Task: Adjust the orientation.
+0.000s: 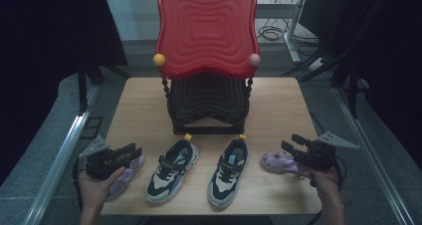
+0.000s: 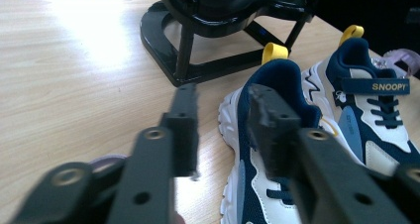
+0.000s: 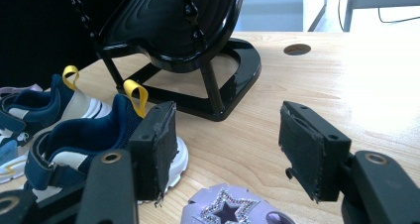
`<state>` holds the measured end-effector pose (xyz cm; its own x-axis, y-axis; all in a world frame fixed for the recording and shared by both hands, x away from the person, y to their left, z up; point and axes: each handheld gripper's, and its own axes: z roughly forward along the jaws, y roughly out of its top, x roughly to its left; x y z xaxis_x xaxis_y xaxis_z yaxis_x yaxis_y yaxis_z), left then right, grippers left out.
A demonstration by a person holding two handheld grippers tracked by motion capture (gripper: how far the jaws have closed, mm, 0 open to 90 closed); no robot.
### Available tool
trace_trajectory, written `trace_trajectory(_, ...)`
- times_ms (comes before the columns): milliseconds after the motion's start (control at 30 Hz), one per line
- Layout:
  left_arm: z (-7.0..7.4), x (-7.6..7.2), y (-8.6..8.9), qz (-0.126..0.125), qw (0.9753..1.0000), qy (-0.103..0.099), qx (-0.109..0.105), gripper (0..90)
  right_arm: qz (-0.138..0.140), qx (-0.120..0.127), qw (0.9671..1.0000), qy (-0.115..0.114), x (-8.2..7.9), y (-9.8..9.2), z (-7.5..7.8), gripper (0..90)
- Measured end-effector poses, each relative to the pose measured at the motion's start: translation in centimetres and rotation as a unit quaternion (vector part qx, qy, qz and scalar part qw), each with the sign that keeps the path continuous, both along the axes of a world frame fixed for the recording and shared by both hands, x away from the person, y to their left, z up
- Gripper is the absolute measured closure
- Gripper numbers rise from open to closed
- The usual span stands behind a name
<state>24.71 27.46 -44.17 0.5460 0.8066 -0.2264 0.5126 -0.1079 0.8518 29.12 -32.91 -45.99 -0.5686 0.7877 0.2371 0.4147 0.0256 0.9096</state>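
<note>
Wooden bench (image 1: 139,100) is sitting lit in the middle of a dark room, metal rails running down both sides. Two-tier rack (image 1: 206,60) is standing at the bench's far centre: red wavy tray (image 1: 206,28) on top, black wavy tray (image 1: 206,98) under it, black base frame on the wood, a yellow ball (image 1: 159,59) and a pink ball (image 1: 254,59) sitting at the red tray's near corners.

Two navy/white sneakers are lying side by side in front of the rack, heels with yellow pull tabs pointing at it: left sneaker (image 1: 171,171), right sneaker (image 1: 228,172). In the left gripper view one strap is reading "SNOOPY".

Two lilac sandals are flanking them. Left sandal (image 1: 125,177) is lying under the left tongs (image 1: 130,153), mostly hidden. Right sandal (image 1: 279,161) is lying at the tip of the right tongs (image 1: 293,144); the right gripper view is showing a sequin star on it, just below the jaws.

Left hand (image 1: 97,185) is holding its tongs low over the sandal, jaws apart with a modest gap, gripping nothing. Right hand (image 1: 326,177) is holding its tongs with jaws spread wide, also gripping nothing.
</note>
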Motion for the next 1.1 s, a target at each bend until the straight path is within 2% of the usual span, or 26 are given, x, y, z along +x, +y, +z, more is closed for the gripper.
trace_trajectory(33,0.1,0.1,0.0,0.001,1.0,-0.002,0.0,75.0,0.001,-0.002,1.0,-0.001,-0.2,0.1,-0.1,39.9)
trace_trajectory(67,0.1,0.2,-0.1,0.012,0.9999,-0.004,0.004,79.1,0.0,-0.004,1.0,0.0,-0.3,0.2,-0.2,39.9)
trace_trajectory(100,0.1,0.2,-0.1,0.012,0.9999,-0.004,0.004,82.3,0.0,-0.004,1.0,0.0,-0.3,0.2,-0.2,39.9)
trace_trajectory(200,-0.4,0.2,-0.3,0.014,0.9998,0.008,0.011,86.6,-0.01,-0.003,0.9999,-0.006,-0.3,0.5,-0.2,40.0)
trace_trajectory(400,0.8,-0.5,-0.9,0.009,0.9997,0.001,0.022,90.0,0.011,-0.009,0.9998,-0.017,-0.5,1.6,-0.1,39.5)
trace_trajectory(533,0.9,-0.2,-1.1,0.014,0.9993,0.013,0.032,90.0,0.006,0.0,0.9997,-0.024,-0.6,1.1,0.2,39.5)
trace_trajectory(567,0.8,-0.1,-1.2,0.018,0.9985,0.026,0.044,89.9,0.003,0.001,0.9995,-0.032,-0.7,0.6,0.5,39.5)
trace_trajectory(600,0.8,-0.1,-1.2,0.018,0.9985,0.026,0.044,89.9,0.003,0.001,0.9995,-0.032,-0.7,0.6,0.5,39.5)
trace_trajectory(667,0.9,-0.3,-1.2,0.023,0.9974,0.033,0.059,89.8,0.0,0.004,0.9994,-0.035,-0.7,0.2,0.8,39.5)
trace_trajectory(733,0.9,-1.1,-1.0,0.034,0.9967,0.037,0.064,89.6,-0.004,0.011,0.9993,-0.037,-0.5,-0.2,0.9,39.5)
trace_trajectory(800,-0.1,-2.6,-0.6,0.056,0.9944,0.054,0.072,89.7,0.001,0.023,0.9989,-0.04,-0.4,-0.8,0.8,39.2)
trace_trajectory(867,-0.6,-3.0,-0.4,0.061,0.9935,0.061,0.075,89.7,0.004,0.03,0.9988,-0.038,-0.3,-1.1,0.7,39.3)
trace_trajectory(900,-1.1,-3.3,-0.3,0.066,0.9925,0.069,0.077,89.7,0.002,0.043,0.9985,-0.035,-0.2,-1.4,0.5,39.4)
trace_trajectory(933,-2.0,-3.9,0.1,0.075,0.9904,0.083,0.081,89.7,0.0,0.044,0.9985,-0.033,-0.2,-1.5,0.4,39.5)
trace_trajectory(967,-2.0,-3.9,0.1,0.075,0.9904,0.083,0.081,89.7,0.0,0.044,0.9985,-0.033,-0.2,-1.5,0.4,39.5)
trace_trajectory(1100,-3.4,-5.1,0.9,0.081,0.9869,0.107,0.09,89.6,-0.007,0.027,0.9987,-0.042,-0.9,-1.0,0.5,39.4)
